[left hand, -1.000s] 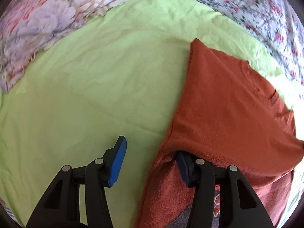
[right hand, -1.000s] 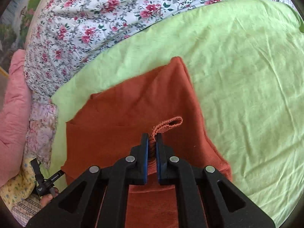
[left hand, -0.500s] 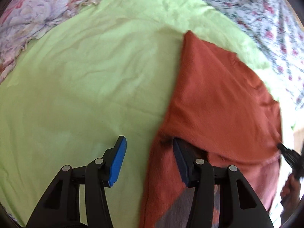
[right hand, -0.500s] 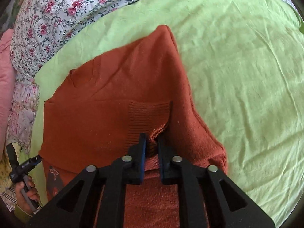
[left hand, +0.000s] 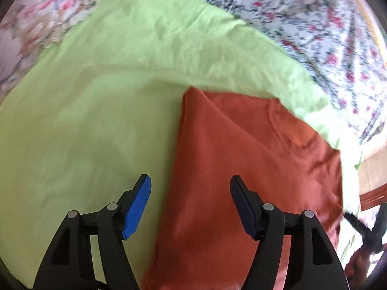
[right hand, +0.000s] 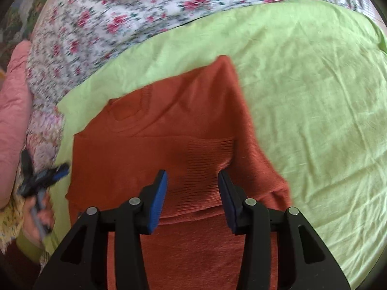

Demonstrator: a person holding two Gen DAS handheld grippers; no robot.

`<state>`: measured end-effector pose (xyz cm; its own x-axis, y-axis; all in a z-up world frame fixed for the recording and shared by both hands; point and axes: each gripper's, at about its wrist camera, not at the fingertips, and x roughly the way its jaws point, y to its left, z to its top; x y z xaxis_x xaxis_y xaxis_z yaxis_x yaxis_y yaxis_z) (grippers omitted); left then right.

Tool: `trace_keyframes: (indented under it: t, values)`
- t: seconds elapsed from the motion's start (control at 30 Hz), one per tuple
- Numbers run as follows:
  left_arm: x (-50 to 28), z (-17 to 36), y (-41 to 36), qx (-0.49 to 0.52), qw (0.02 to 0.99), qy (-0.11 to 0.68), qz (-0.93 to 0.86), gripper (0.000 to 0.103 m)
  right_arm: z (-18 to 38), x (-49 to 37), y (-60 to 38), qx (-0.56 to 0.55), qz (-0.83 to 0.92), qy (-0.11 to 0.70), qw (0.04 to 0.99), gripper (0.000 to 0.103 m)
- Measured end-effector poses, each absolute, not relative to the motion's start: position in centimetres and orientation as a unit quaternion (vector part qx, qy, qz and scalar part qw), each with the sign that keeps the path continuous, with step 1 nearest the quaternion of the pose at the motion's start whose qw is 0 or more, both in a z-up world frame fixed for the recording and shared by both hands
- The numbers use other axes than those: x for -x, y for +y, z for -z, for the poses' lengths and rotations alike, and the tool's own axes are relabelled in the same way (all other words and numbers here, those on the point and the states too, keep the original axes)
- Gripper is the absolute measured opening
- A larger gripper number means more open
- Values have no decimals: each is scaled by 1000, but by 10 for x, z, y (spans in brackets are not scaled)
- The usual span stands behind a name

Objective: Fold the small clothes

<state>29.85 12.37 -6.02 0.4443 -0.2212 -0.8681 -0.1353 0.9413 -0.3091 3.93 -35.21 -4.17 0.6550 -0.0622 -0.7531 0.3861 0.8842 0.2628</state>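
Left wrist view: left gripper (left hand: 191,205) jaws wide apart, holding nothing. Rust-orange knit sweater (left hand: 254,159) lying flat on lime-green sheet (left hand: 96,96), its left folded edge running between the jaws; right pad over the knit, left pad over bare sheet. Neckline ahead and right of the jaws. Floral bedding (left hand: 314,24) beyond the sheet. Other handheld gripper blurred at far right edge.

Right wrist view: right gripper (right hand: 192,198) jaws parted, gripping nothing. Ribbed cuff (right hand: 208,159) of folded-in sleeve sitting just ahead, between the pads; contact with the pads hard to tell. Sweater (right hand: 169,120) body spread ahead, pointed corner far ahead. Pink cushion (right hand: 14,91) far left.

Judged step: sleeve fold laid down, next fold pending. To do well: press sleeve flat before moving on, pinch both layers at the hem edge nearest the jaws, lift evenly on both sides, carry toward neckline, avoid dragging the sheet or pulling the cuff loose.
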Motion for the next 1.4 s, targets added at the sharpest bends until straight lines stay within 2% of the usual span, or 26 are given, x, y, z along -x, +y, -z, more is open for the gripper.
trace_keyframes:
  t: [0.07, 0.13, 0.2, 0.27, 0.57, 0.73, 0.8, 0.87, 1.4]
  values:
    - [-318, 70, 126, 174, 827, 534, 22, 70, 47, -49, -340, -195, 96, 406, 888, 48]
    - [-331, 76, 125, 173, 830, 530, 22, 66, 56, -57, -334, -195, 74, 415, 885, 49]
    - [-337, 76, 121, 161, 835, 525, 37, 10, 65, -63, -333, -194, 72, 424, 881, 49]
    - [-338, 71, 122, 159, 843, 512, 31, 8, 69, -67, -336, -204, 71, 426, 879, 49]
    - [-330, 66, 126, 156, 853, 498, -1, 9, 72, -73, -339, -199, 82, 432, 876, 49]
    - [-296, 38, 136, 175, 851, 496, 8, 25, 52, -56, -338, -202, 85, 419, 881, 50]
    - [-269, 30, 138, 177, 848, 499, 18, 38, 44, -45, -334, -198, 85, 415, 884, 52]
    - [-236, 26, 141, 180, 845, 504, 25, 45, 39, -31, -331, -197, 85, 413, 885, 54]
    - [-11, 64, 140, 208, 782, 583, 78, 47, 50, 87, -291, -202, 110, 433, 872, 60]
